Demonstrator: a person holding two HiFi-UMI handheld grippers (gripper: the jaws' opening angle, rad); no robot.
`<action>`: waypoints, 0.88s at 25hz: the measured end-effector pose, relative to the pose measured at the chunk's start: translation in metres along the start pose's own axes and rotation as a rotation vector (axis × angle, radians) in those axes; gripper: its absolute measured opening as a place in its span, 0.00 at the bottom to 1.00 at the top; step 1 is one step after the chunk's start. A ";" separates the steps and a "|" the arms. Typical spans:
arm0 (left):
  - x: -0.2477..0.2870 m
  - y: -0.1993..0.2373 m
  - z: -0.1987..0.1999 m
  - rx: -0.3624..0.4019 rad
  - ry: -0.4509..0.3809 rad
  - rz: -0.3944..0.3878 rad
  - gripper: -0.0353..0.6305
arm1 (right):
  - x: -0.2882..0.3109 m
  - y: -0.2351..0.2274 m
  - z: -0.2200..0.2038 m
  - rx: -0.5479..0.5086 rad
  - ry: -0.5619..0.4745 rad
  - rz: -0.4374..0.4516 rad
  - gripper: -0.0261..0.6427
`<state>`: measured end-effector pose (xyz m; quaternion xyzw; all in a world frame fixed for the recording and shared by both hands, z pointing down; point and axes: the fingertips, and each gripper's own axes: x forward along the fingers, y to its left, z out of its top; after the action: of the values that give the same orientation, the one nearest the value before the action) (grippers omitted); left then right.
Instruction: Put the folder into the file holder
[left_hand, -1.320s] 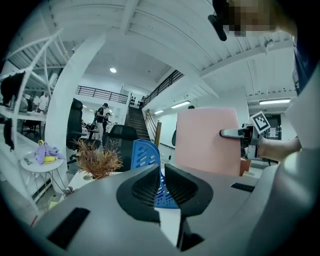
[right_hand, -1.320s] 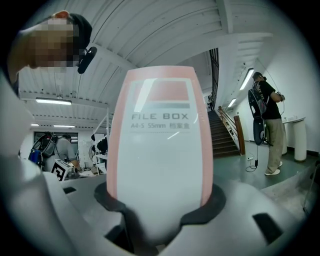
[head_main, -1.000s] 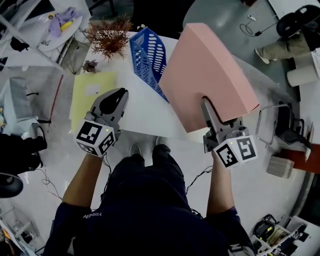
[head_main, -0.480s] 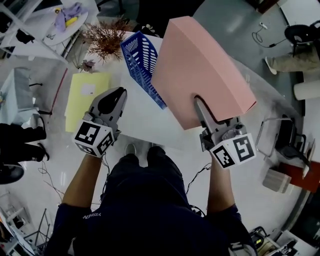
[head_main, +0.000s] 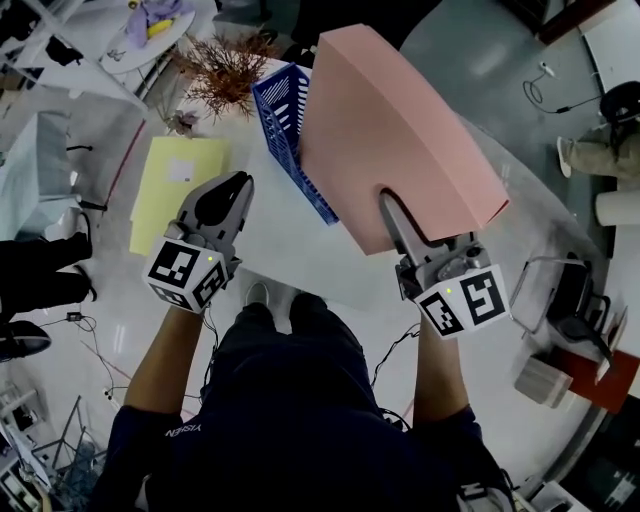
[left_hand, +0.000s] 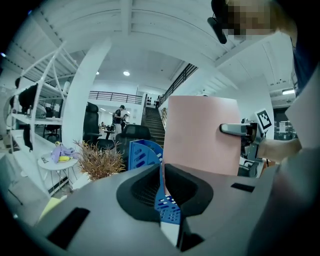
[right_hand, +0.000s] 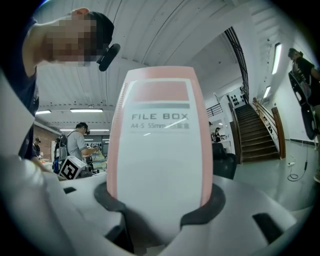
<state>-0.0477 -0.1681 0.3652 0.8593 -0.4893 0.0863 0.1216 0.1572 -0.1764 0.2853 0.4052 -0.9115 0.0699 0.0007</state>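
Dark navy short-sleeved shirt (head_main: 290, 420)

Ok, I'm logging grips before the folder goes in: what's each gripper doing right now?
Left gripper: jaws closed, nothing held.
Right gripper: jaws closed on the pink folder.

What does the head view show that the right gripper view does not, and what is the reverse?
Only the head view: the blue file holder and the yellow folder on the white table, and the dried plant. Only the right gripper view: the print FILE BOX on the box's white spine label. Both: the pink file box, clamped in the right gripper.
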 end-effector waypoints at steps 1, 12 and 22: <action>0.000 0.002 -0.001 -0.002 0.001 0.006 0.14 | 0.003 0.001 -0.001 -0.002 0.001 0.007 0.45; 0.001 0.025 -0.007 -0.023 0.013 0.043 0.14 | 0.040 0.006 -0.005 -0.043 0.010 0.054 0.45; 0.010 0.038 -0.008 -0.023 0.031 0.035 0.14 | 0.070 0.008 -0.014 -0.052 0.012 0.057 0.45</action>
<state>-0.0753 -0.1924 0.3802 0.8477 -0.5032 0.0962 0.1377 0.1035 -0.2215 0.3027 0.3786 -0.9242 0.0488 0.0146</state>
